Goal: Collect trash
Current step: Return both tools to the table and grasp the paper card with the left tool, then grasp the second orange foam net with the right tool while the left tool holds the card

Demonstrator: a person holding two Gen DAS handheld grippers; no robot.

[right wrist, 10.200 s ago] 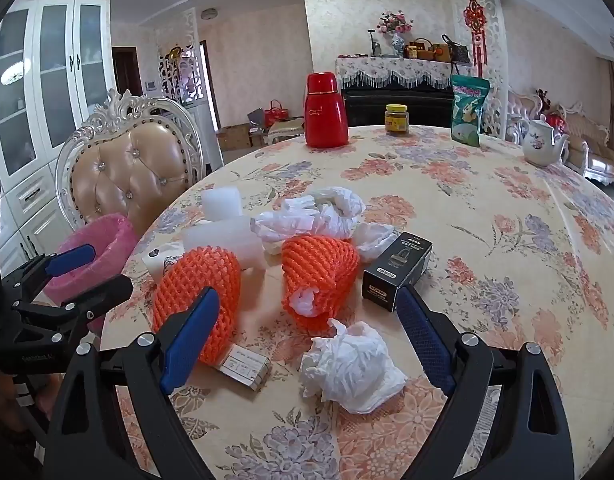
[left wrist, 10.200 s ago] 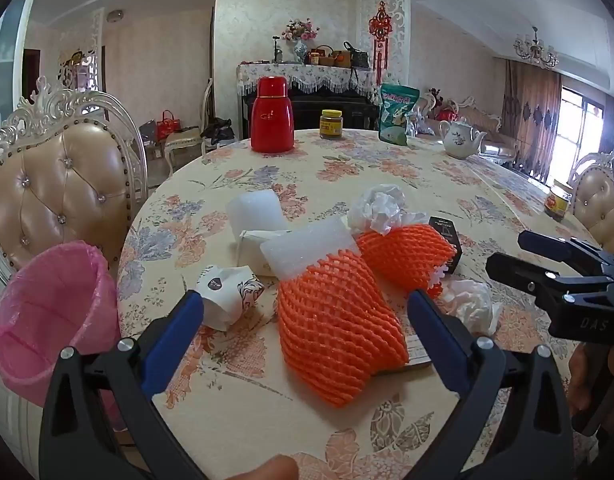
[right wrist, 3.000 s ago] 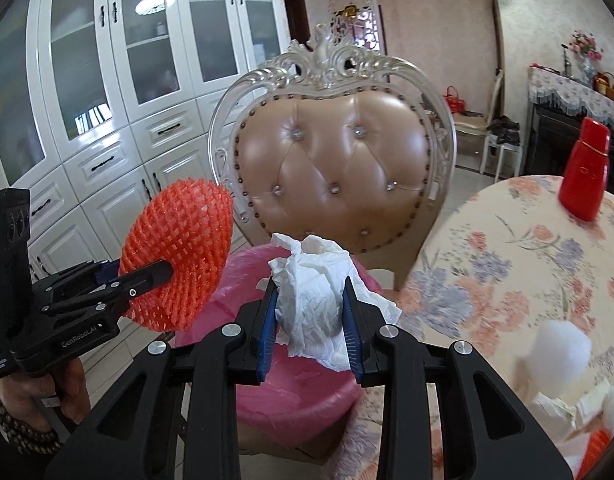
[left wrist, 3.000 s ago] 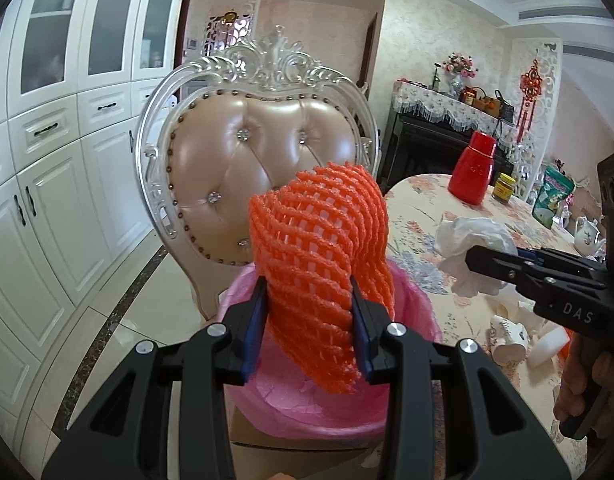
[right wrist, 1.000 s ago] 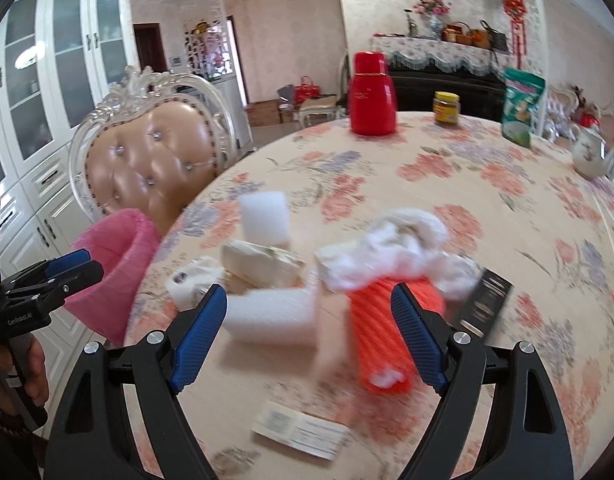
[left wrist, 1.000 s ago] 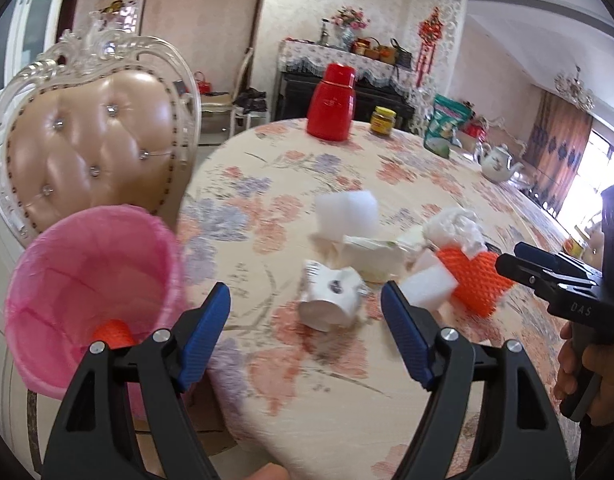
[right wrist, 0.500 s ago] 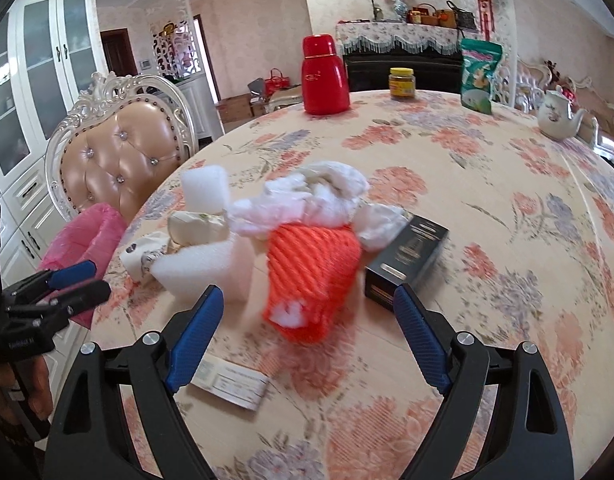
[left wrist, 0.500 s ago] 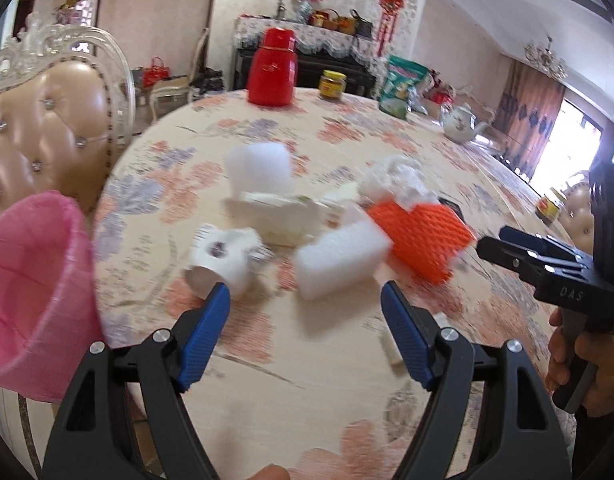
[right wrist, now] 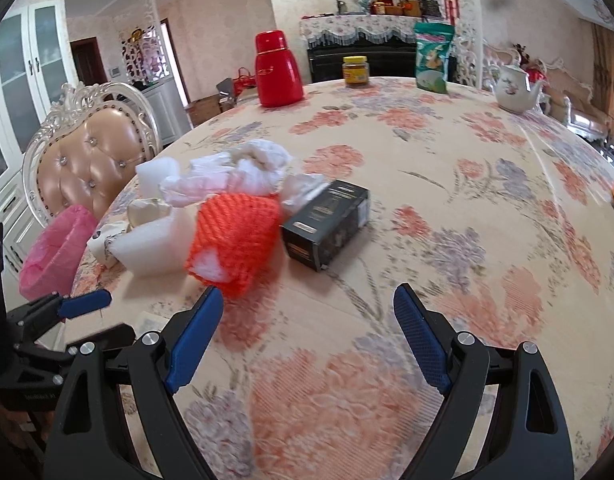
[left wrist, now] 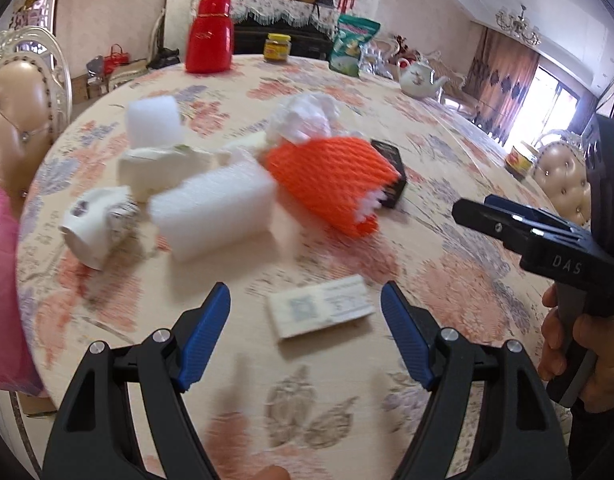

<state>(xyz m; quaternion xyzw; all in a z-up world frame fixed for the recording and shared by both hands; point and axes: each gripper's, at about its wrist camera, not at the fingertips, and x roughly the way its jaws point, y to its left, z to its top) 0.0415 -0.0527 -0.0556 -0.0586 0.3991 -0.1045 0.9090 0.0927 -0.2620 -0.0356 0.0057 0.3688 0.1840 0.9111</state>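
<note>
"DAS" is stamped on the right gripper [left wrist: 503,220], whose jaws gape, holding nothing. The left gripper [left wrist: 306,330] also stands wide apart over a small printed paper box [left wrist: 321,311] lying flat, long axis crosswise; its print is unreadable. Beyond, the orange foam net [right wrist: 235,236] lies on the floral table [right wrist: 447,208], white-stuffed mouth toward the grippers, beside the black box [right wrist: 327,222].

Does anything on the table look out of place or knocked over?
Yes. A white paper cup lies tipped on its side near the table edge, by the white foam block. A small printed card lies flat, apart from the litter pile, between the open left gripper's fingers.
</note>
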